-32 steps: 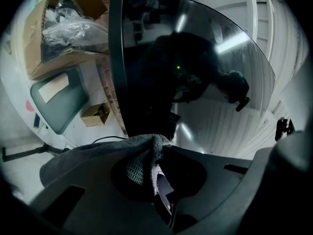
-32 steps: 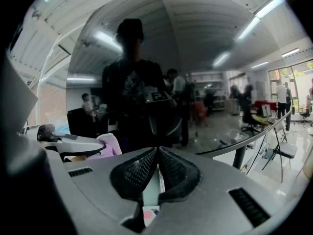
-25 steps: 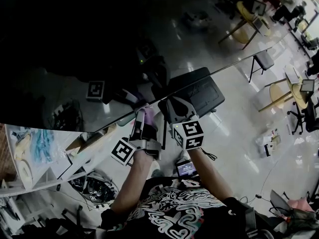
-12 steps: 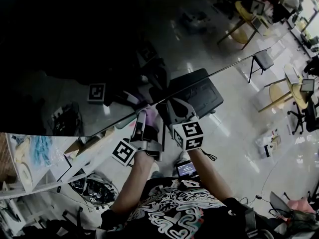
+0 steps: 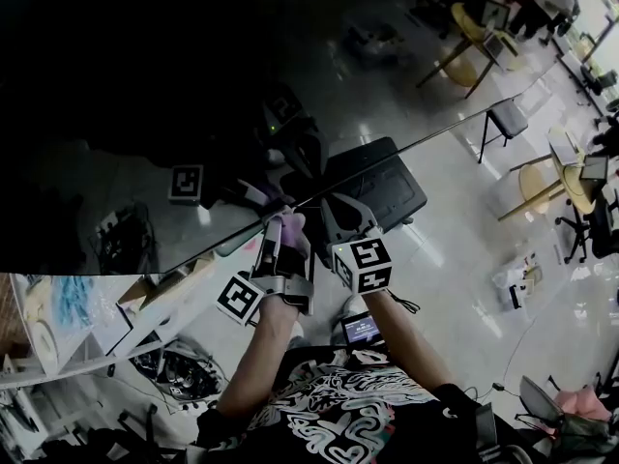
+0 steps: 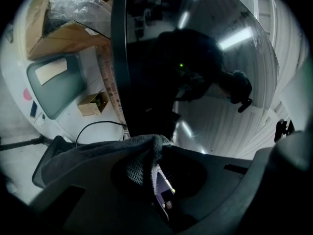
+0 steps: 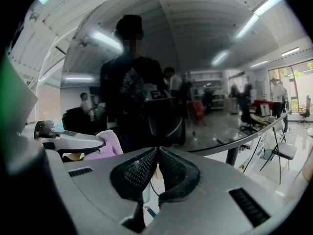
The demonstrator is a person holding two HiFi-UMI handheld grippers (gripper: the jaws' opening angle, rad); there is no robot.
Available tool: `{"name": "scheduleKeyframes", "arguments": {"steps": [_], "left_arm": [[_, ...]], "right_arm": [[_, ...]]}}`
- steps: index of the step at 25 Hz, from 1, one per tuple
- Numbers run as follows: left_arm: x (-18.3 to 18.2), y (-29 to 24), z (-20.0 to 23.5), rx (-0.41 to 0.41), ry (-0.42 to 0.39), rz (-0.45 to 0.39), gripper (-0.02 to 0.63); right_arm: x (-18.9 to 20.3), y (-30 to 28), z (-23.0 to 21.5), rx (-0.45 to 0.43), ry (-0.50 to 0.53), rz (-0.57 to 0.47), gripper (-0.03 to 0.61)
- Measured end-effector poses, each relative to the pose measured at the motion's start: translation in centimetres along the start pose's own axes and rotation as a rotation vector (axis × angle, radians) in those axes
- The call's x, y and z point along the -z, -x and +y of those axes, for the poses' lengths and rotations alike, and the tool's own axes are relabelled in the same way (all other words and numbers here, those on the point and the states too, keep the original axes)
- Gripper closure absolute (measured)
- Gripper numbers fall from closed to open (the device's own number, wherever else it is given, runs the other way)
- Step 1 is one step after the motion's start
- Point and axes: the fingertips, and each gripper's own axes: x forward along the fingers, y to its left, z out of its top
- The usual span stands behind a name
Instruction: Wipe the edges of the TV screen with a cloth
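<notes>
The big dark TV screen [image 5: 145, 85] fills the upper left of the head view, and its thin lower edge [image 5: 426, 141] runs diagonally up to the right. My left gripper [image 5: 279, 222] is shut on a lilac cloth [image 5: 288, 226] and holds it against that edge. In the left gripper view the cloth [image 6: 98, 153] looks grey, bunched between the jaws right by the dark bezel [image 6: 119, 67]. My right gripper [image 5: 331, 207] sits just to the right of it at the same edge. Its jaws are shut with nothing between them [image 7: 156, 153]. The right gripper view also shows the cloth [image 7: 105, 143] at the left.
A black stand base [image 5: 382, 187] lies on the floor under the screen's edge. Chairs and round tables [image 5: 484, 37] stand at the far right. Cardboard boxes [image 6: 68, 33] and a white shelf [image 5: 87, 336] are at the left. A small lit device [image 5: 360, 329] hangs at the person's chest.
Almost nothing has changed. Both grippers stay together at the screen's lower edge with the cloth still held; the head view has shifted slightly.
</notes>
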Motion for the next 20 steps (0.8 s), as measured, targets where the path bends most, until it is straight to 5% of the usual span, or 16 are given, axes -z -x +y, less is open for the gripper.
{"name": "scheduleKeyframes", "arguments": {"steps": [20], "left_arm": [[1.3,-0.9,-0.4,-0.016,-0.024,-0.035,0.574]], "right_arm": [[-0.4,-0.1,-1.3,-0.062,0.052,-0.013,0.543]]}}
